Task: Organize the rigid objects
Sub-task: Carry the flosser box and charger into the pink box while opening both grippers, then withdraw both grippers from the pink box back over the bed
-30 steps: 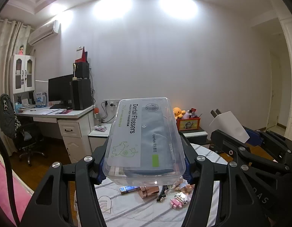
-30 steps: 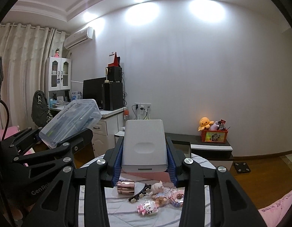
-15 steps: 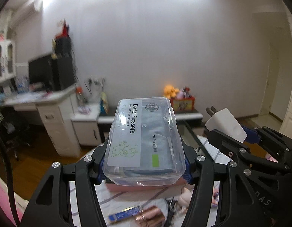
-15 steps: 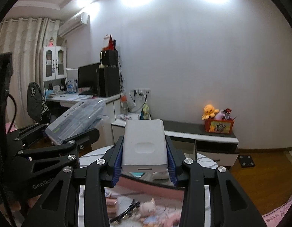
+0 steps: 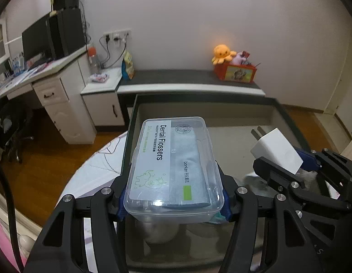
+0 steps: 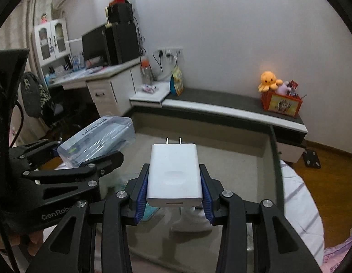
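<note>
My left gripper (image 5: 173, 204) is shut on a clear plastic dental flosser box (image 5: 173, 168) with a white label, held over a dark-rimmed grey storage bin (image 5: 239, 116). My right gripper (image 6: 174, 202) is shut on a white plug-in charger (image 6: 174, 173), prongs pointing away, also above the bin (image 6: 242, 166). The charger (image 5: 276, 150) shows at the right of the left wrist view, and the flosser box (image 6: 96, 141) at the left of the right wrist view. Some blurred items lie in the bin under the grippers.
The bin sits on a round table with a white striped cloth (image 6: 299, 204). Behind are a low dark-topped bench (image 5: 187, 79) with an orange plush octopus (image 5: 221, 53) on a red box, and a white desk (image 5: 50, 84) with a monitor at left.
Both grippers have moved forward and tipped down with their objects. The small items on the cloth have left view and the open bin now fills the space beneath them.
</note>
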{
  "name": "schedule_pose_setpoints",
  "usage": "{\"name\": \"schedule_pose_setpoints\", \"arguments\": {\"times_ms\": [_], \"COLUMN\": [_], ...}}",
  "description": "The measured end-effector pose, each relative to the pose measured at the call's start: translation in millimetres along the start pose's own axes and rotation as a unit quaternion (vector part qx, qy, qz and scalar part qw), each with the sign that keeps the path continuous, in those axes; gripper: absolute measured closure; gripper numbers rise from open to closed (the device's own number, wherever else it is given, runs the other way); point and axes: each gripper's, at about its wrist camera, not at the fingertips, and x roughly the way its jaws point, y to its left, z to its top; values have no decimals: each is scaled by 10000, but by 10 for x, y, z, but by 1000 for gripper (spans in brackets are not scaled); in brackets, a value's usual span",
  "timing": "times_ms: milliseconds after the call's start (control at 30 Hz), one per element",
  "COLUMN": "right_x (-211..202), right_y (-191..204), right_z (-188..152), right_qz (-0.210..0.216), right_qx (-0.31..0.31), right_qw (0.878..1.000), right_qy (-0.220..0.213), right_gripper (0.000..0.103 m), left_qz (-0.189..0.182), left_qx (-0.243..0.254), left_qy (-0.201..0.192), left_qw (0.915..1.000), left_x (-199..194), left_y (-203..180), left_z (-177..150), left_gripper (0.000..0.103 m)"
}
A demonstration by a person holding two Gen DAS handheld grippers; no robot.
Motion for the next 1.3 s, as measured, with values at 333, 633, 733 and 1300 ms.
{"name": "schedule_pose_setpoints", "arguments": {"times_ms": [333, 633, 733, 1300], "right_x": [219, -624, -967, -2871], "right_y": [-100, 9, 136, 712], "right_z": [-70, -88, -159, -1115], "right_qz": [-231, -137, -183, -681], "right_qx": [121, 223, 114, -6], "right_qw": [9994, 9980, 9966, 9794], "right_qy": [222, -577, -793, -1900], "right_gripper": [51, 16, 15, 13], "left_qz": [139, -112, -121, 338], "left_qx": [-87, -188, -147, 293], "left_qy": [210, -772, -1095, -2467], "left_qw": [9996, 9968, 9938, 9681], "left_x": [57, -948, -1344, -3173], "left_y": [57, 107, 81, -349], "left_z": [18, -241, -383, -1494], "left_gripper": [33, 17, 14, 10]}}
